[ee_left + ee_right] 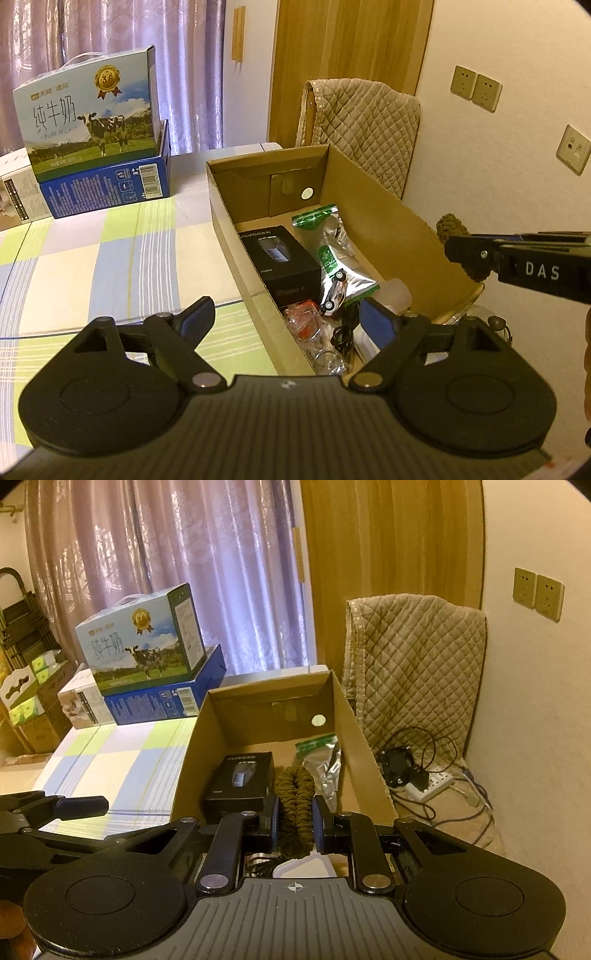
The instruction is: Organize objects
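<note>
An open cardboard box (369, 206) (192, 760) stands on the checked tablecloth (110, 251). Inside lie a black product box (280, 258) (240, 779), a silver zip bag with a green top (336, 251) (321, 768), a small toy car (334, 291), a red item in clear wrap (304, 321) and a black cable (343, 328). My right gripper (295, 823) (456, 253) is shut on a brown braided cord (295, 805) (452, 225), held over the box's near right part. My left gripper (286, 319) (81, 806) hangs open over the box's near left wall, holding nothing.
A milk carton (88, 114) sits on a blue box (107, 181) at the table's far left. A quilted chair cover (362, 122) stands behind the cardboard box. A power strip with cables (428, 786) lies on the floor at the right, by the wall.
</note>
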{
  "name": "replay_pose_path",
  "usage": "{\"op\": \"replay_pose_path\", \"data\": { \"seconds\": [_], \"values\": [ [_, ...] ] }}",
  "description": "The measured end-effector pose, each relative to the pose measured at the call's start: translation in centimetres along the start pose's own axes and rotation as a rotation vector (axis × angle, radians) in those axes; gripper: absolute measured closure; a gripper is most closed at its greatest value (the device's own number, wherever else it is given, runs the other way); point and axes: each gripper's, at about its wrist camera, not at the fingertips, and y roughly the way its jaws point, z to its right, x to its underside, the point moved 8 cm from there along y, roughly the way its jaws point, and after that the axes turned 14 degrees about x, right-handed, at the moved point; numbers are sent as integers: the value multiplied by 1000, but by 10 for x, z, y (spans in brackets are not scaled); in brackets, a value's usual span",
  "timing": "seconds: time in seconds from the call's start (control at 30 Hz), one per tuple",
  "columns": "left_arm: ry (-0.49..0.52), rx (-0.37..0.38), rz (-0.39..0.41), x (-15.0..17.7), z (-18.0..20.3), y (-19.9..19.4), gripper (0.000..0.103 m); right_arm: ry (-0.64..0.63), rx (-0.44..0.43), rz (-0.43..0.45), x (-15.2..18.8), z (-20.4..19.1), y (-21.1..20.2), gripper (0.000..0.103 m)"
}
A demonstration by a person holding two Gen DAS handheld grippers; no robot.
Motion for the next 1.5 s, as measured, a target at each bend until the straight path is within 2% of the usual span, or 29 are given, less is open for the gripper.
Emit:
{"op": "replay_pose_path", "data": {
  "seconds": [0.43, 0.47, 0.5, 0.57, 0.6, 0.73, 0.97, 1.5],
  "values": [
    [-41, -31, 4, 9, -22, -6, 20, -1, -39, -13, -8, -12, 19, 88],
    [-48, -34, 6, 10, -25, -8, 19, 0, -56, -10, -10, -14, 21, 80],
    [-56, -40, 7, 11, -28, -9, 19, 11, -78, -4, -13, -16, 24, 60],
    [-66, -49, 9, 14, -34, -12, 18, 52, -93, 14, -18, -14, 28, 36],
    [-71, -52, 9, 16, -36, -13, 17, 70, -91, 22, -20, -12, 29, 34],
    [-82, -77, 21, 23, -46, -23, 10, 123, -93, 18, -20, -4, 28, 34],
    [-102, -95, 36, 34, -50, -39, 1, 135, -76, -19, -2, 5, 12, 34],
    [-134, -62, 62, 49, -13, -83, 1, 79, -76, -38, 23, 1, -62, 34]
  ]
}}
